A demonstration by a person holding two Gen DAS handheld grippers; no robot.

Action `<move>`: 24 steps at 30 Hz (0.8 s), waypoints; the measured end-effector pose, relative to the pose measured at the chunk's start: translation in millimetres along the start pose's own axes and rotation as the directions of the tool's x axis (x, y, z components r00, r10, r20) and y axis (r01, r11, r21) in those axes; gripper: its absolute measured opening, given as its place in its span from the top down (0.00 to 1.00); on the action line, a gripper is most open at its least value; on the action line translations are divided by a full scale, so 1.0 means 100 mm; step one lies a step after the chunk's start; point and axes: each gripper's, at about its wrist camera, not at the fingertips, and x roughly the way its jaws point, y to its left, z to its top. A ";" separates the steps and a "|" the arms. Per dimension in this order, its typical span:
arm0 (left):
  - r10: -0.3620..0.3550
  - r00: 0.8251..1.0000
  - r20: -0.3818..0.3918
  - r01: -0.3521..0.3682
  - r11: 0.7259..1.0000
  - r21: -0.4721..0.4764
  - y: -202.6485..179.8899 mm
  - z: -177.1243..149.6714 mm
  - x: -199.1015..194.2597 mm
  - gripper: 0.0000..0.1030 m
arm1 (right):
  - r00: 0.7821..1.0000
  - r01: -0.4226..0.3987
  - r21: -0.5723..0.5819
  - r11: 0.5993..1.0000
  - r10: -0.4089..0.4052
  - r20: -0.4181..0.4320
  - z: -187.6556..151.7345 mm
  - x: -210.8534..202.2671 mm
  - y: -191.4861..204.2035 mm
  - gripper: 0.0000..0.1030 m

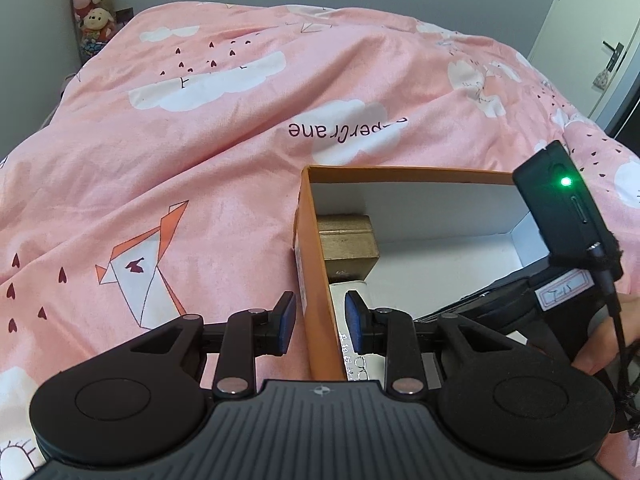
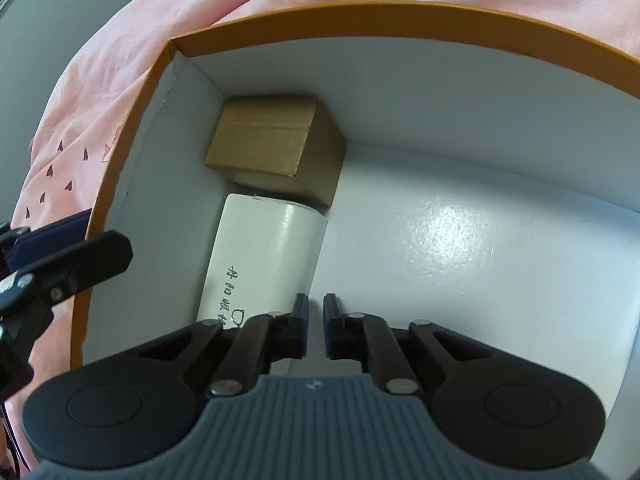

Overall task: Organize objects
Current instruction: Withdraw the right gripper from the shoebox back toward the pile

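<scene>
While the orange box [image 1: 316, 280] sits open on the bed, on a pink cover [image 1: 200, 140] printed with white clouds, small dark hearts and a folded-paper bird, the left gripper [image 1: 320, 316] straddles the box's left wall; one blue-padded finger stands outside the wall and the other inside, and the fingers [image 1: 286, 322] are drawn in narrow around the cardboard, though whether the pads actually press on it cannot be told from this view; in the right wrist view the same gripper shows at the left edge, at that wall. Inside, the box is white; a small brown carton [image 2: 276, 148] lies in its far left corner, and a white case [image 2: 264, 256] with dark printed characters and a little drawing of spectacles lies along the left wall, its far end touching the carton. To the right of the case the white floor of the box is bare and glossy. Over that floor, just beside the near end of the case, the right gripper [image 2: 316, 310] points steeply down into the box; its fingers are drawn together with only a slim gap, and nothing is between them. Beyond the bed, soft toys [image 1: 94, 0] are stacked in the far left corner; a door with a dark handle [image 1: 614, 56] stands at the right.
</scene>
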 end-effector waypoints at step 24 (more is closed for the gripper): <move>-0.037 0.973 0.227 0.042 0.999 -0.017 -0.41 -0.62 -1.06 0.49 | 0.975 -0.103 -0.081 0.991 0.117 0.187 -0.74 -0.73 0.24 0.88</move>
